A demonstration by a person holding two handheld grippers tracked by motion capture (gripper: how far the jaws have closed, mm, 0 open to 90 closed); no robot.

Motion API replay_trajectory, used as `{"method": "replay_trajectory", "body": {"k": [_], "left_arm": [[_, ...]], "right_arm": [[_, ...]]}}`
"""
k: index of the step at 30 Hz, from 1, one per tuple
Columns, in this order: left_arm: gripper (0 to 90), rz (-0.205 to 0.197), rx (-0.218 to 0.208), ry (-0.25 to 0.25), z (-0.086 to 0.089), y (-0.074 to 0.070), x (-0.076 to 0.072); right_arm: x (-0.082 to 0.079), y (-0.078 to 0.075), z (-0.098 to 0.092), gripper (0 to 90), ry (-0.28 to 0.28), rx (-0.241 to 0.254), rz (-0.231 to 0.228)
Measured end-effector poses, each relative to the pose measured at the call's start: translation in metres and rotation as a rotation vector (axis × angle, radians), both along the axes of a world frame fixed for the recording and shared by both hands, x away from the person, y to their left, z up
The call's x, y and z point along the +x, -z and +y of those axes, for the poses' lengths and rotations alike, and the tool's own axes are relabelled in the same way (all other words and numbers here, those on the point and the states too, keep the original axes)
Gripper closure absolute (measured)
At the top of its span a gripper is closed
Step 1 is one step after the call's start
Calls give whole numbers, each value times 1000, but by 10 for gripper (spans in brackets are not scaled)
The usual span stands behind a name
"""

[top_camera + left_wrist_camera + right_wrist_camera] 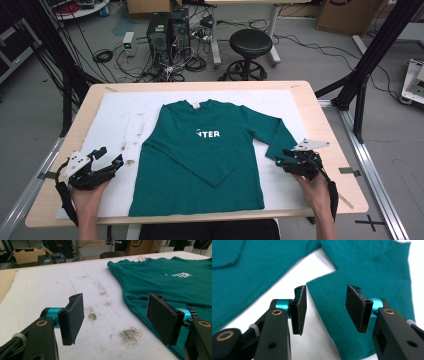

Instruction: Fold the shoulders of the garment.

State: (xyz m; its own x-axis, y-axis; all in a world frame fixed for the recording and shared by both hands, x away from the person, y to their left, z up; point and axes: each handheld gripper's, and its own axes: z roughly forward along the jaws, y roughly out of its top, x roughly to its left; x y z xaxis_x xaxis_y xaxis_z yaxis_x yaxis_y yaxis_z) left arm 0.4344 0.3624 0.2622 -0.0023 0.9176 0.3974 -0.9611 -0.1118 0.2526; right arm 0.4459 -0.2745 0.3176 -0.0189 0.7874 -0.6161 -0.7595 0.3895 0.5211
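Green shirt [200,165] lies flat, one sleeve folded across hiding part of its lettering; both grippers [111,161] [281,161] gape, holding nothing.

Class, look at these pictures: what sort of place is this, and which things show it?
Probably a lab or workshop, not a home. Computer towers sit on the floor amid tangled cables, cardboard boxes stand by the wall, and a black metal frame flanks the table with the green shirt.

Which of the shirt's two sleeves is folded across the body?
The sleeve nearer the left tool: it lies diagonally over the shirt front. The other sleeve sticks out toward the right tool.
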Motion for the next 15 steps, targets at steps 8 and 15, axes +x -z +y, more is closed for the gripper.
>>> {"method": "replay_trajectory", "body": {"k": [8, 15], "left_arm": [[305, -3, -4, -11, -1, 0, 0], [306, -4, -10, -12, -2, 0, 0]], "right_arm": [[5, -1, -1, 597, 27, -3, 25], [9, -4, 2, 626, 62, -10, 42]]}}
